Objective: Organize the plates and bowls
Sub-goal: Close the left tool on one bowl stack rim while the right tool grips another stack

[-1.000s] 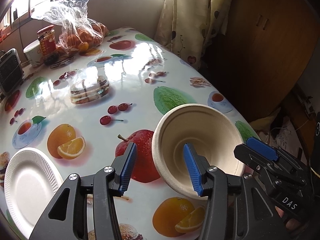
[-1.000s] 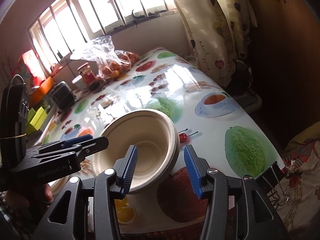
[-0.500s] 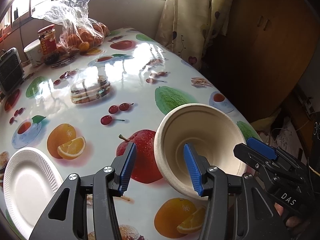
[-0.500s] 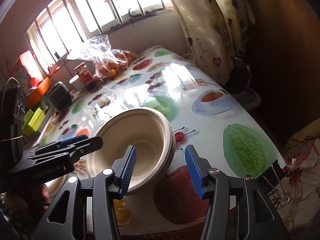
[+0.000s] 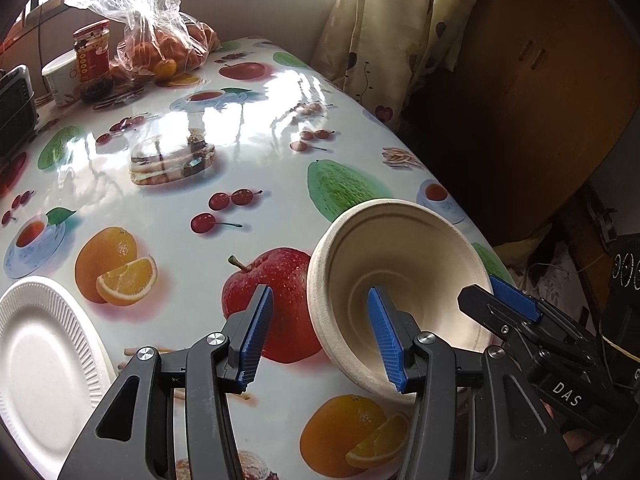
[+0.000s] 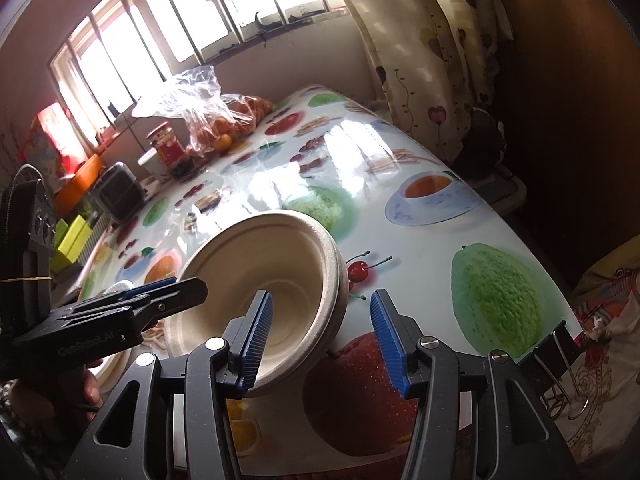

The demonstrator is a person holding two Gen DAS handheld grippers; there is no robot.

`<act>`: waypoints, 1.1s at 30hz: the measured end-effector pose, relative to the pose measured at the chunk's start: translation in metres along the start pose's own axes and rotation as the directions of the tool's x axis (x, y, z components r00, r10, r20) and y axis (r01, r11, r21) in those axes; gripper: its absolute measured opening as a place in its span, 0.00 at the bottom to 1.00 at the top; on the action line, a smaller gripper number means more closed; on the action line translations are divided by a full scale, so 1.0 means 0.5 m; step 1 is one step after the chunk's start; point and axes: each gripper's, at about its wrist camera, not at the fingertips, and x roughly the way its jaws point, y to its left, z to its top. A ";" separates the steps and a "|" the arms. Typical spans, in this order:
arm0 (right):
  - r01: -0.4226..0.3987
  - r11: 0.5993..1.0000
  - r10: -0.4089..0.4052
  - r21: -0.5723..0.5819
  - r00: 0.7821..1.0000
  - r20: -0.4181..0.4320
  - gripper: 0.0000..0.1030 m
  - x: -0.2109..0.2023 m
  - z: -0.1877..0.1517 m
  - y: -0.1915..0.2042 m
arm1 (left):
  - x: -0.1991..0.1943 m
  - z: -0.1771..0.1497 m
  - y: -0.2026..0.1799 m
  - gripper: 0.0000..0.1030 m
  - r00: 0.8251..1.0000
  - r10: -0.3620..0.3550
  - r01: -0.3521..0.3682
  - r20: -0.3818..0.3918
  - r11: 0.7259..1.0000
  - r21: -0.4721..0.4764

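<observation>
- On the near right of the table [image 5: 172, 240], the beige bowl [image 5: 400, 272] stood tipped up on its side, mouth turned toward both cameras. Its lower edge was near the printed apple and orange. Whether that edge touched the cloth could not be told.
- Change over the last second: very little. The bowl kept the same tilt and nearly the same place, and neither pair of jaws closed in. By that reading the pick-up was not yet secured, and the sorting had not advanced.
- Rim, right wrist view: it looked doubled, possibly two nested bowls. Not certain.
- Left gripper [image 5: 319, 292]: jaws apart, straddling the bowl's left wall, with one pad inside the bowl and the other outside, clear of the rim.
- Right gripper [image 6: 322, 295]: jaws apart, straddling the opposite wall, with one pad inside and the outer pad apart from the rim.
- White plate [image 5: 36, 360]: flat at the table's near left edge, well apart from the bowl.
- Far end of the table: a bag of oranges [image 5: 160, 40] and a red jar [image 5: 92, 56], not involved.
</observation>
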 end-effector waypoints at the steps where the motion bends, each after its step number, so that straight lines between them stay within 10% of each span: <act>1: -0.004 1.000 0.004 0.004 1.000 -0.005 0.49 0.003 0.000 -0.001 | 0.002 0.000 0.002 0.49 1.000 0.004 -0.004 -0.003 1.000 -0.004; 16: -0.027 1.000 0.028 0.007 0.999 -0.024 0.37 0.017 0.002 -0.001 | 0.014 -0.003 0.004 0.49 1.000 -0.010 0.009 -0.026 1.000 -0.019; 33: -0.030 1.000 0.030 0.003 0.999 -0.029 0.25 0.020 0.001 0.001 | 0.024 -0.002 0.002 0.26 0.999 0.000 -0.001 -0.039 1.000 -0.017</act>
